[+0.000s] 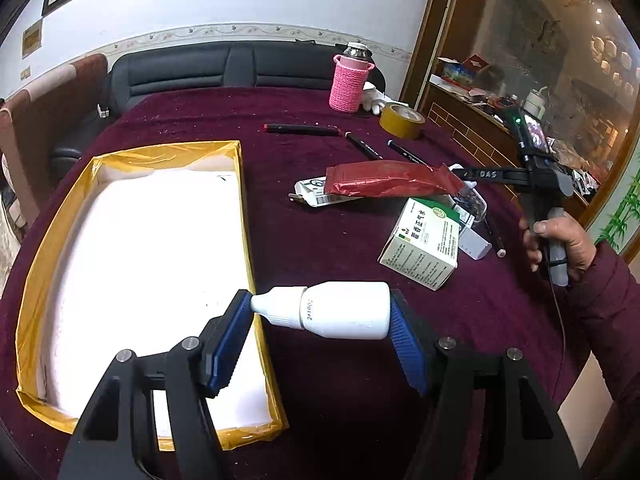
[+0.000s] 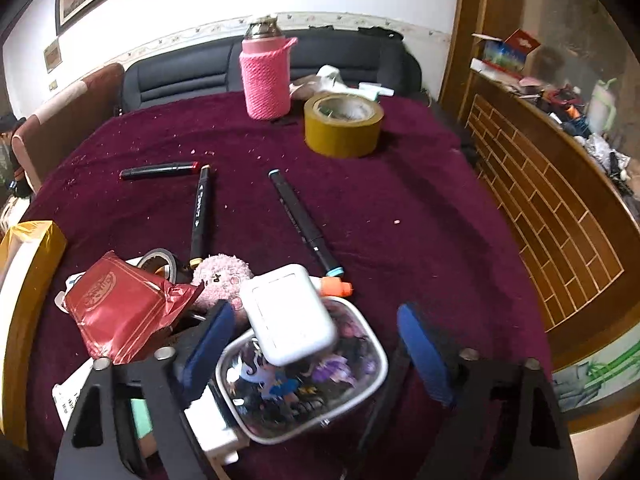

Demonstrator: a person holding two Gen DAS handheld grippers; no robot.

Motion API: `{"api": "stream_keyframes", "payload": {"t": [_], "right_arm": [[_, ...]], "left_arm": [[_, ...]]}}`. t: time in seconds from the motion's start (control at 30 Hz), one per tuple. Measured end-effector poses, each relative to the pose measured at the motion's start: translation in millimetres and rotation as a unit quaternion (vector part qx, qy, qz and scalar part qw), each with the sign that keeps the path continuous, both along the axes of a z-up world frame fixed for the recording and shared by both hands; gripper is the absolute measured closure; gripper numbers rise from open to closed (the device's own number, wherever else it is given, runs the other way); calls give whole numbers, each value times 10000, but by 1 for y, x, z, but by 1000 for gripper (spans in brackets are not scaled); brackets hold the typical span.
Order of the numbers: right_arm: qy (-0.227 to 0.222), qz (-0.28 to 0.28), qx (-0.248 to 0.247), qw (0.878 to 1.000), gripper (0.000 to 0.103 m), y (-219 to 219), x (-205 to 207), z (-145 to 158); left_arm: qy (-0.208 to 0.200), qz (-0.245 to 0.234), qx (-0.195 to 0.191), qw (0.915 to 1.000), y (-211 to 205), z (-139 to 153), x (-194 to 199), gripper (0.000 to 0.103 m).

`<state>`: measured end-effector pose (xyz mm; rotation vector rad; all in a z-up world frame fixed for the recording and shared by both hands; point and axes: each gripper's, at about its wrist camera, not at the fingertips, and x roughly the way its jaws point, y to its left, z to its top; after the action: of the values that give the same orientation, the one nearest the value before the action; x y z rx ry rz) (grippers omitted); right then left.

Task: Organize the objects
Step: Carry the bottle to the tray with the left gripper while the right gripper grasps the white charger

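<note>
1. The shallow yellow-taped box with white foam lining [image 1: 240, 216] lies left of the bottle.
2. The left gripper [image 1: 320, 316] pinches a white plastic bottle [image 1: 332, 310] end to end, long axis crosswise, cap over the box edge.
3. The right gripper [image 2: 316, 344], spread, is farther from the box.

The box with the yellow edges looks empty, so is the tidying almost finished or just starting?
Just starting. Nothing lies in the box yet. The left gripper holds a white bottle at the box's edge. The right gripper is open over the clutter. Still out: three markers, the tape roll, the red packet, the medicine box.
</note>
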<state>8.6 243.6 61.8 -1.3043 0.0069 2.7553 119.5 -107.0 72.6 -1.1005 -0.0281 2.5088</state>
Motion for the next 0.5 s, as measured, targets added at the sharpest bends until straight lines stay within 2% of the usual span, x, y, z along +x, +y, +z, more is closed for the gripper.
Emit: {"api": "stream_keyframes", "payload": {"t": [0.03, 0.07, 0.1, 0.33, 0.5], "right_arm": [[-50, 23, -11, 10000, 36, -1, -2, -4], [-90, 38, -52, 9999, 55, -2, -3, -7], [-152, 34, -134, 9998, 59, -1, -4, -10], [-42, -175, -552, 9983, 60, 5, 9, 0], [231, -8, -1006, 9947, 60, -3, 38, 37]], "left_arm": [[3, 2, -7, 10000, 1, 0, 0, 37], [11, 3, -20, 10000, 2, 0, 0, 37], [13, 3, -25, 10000, 3, 0, 0, 37], [15, 49, 104, 9999, -5, 5, 1, 37], [221, 87, 377, 9990, -26, 32, 5, 37]]}}
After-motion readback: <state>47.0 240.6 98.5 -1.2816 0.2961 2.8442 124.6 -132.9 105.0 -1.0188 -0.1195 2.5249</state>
